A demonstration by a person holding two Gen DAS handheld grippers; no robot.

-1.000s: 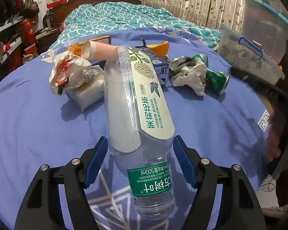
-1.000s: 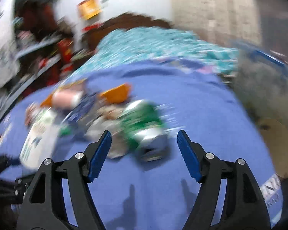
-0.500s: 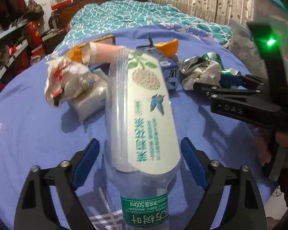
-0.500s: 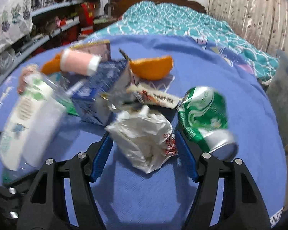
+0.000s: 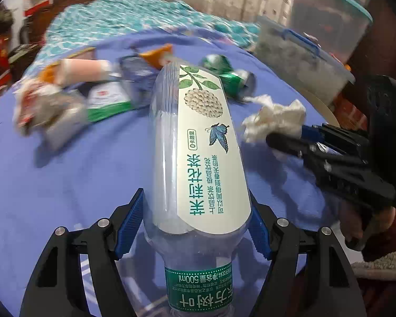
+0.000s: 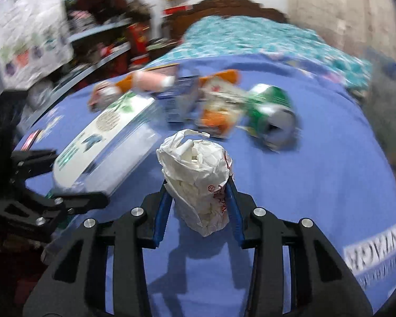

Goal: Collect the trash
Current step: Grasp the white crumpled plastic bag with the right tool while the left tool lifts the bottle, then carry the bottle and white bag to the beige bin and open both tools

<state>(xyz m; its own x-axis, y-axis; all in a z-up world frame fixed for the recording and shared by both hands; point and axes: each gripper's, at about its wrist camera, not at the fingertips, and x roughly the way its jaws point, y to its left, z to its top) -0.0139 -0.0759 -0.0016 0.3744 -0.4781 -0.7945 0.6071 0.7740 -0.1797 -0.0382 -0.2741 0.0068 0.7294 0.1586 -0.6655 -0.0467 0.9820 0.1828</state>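
Both tools were loaded — the left gripper [image 5: 195, 227] clenched a plastic bottle [image 5: 198, 142], the right gripper [image 6: 199, 206], jaws just closing, a crumpled wrapper [image 6: 198, 182] — while a green can [image 6: 272, 113] and cartons remained mid-bedspread [image 6: 316, 185].

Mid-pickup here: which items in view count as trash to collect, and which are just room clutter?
Trash:
- clear plastic bottle with cream label, in left gripper
- crumpled white paper wrapper, in right gripper
- crushed green can
- orange snack packet

Clutter:
- translucent storage bin with blue handle
- teal patterned quilt
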